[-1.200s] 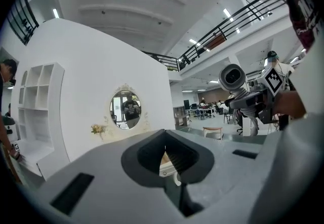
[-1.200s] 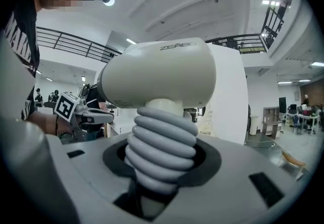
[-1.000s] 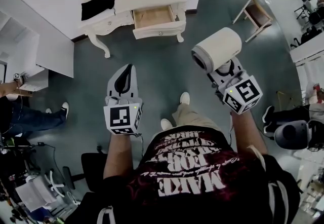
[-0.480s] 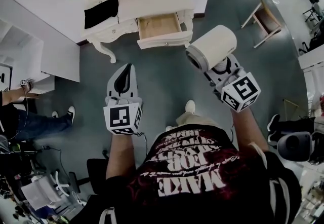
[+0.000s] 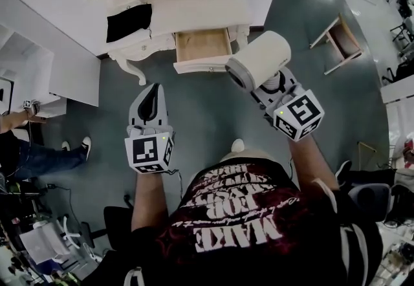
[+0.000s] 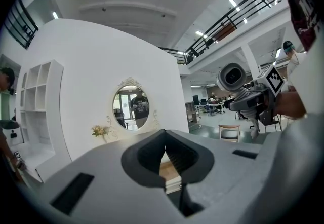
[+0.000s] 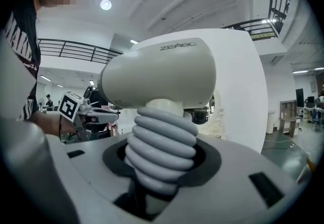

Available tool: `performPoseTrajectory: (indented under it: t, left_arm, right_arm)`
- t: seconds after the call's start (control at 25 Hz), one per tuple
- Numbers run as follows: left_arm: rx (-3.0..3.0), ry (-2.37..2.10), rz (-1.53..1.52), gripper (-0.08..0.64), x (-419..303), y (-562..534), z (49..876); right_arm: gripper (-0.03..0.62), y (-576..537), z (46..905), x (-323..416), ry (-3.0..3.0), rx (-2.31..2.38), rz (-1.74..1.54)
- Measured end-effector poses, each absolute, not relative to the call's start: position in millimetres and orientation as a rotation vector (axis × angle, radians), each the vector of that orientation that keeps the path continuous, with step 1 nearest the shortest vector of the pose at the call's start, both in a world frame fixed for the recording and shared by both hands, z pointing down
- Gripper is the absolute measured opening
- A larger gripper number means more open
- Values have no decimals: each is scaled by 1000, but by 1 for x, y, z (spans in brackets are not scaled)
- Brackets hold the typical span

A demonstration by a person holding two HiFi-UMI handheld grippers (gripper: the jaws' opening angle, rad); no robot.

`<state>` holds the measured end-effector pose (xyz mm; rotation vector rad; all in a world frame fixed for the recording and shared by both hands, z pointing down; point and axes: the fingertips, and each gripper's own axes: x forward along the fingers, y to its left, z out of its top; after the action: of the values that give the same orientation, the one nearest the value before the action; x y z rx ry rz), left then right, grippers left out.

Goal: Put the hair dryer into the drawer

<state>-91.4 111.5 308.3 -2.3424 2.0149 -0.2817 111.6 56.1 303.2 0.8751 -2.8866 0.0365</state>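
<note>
Over the teal floor (image 5: 207, 107) near the open drawer (image 5: 200, 45), right tool (image 5: 274, 81) clamps hair dryer (image 5: 262, 58), left tool (image 5: 153, 92) closed.

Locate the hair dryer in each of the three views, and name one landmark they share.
Head view: hair dryer upper right of centre, in the right gripper.
Left gripper view: hair dryer far right, seen end-on.
Right gripper view: hair dryer centre, ribbed handle between the jaws.
Shared landmark: the white wall.

Right claw (image 5: 275, 81) with hair dryer (image 5: 260, 58) and left claw (image 5: 154, 89) nearer the open drawer (image 5: 201, 66)
</note>
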Motion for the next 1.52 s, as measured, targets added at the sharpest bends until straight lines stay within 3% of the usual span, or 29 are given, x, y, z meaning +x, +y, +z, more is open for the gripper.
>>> performPoseTrajectory:
  t: [1.0,1.52]
  left_arm:
    - [-2214,2149,-281,5,-52,49,291]
    - [-2213,2159,-392,5,-68,54,303]
  right_arm:
    - [181,-37,294,136,-2944,650,0]
    - [181,-51,309,133,-2956,688,101]
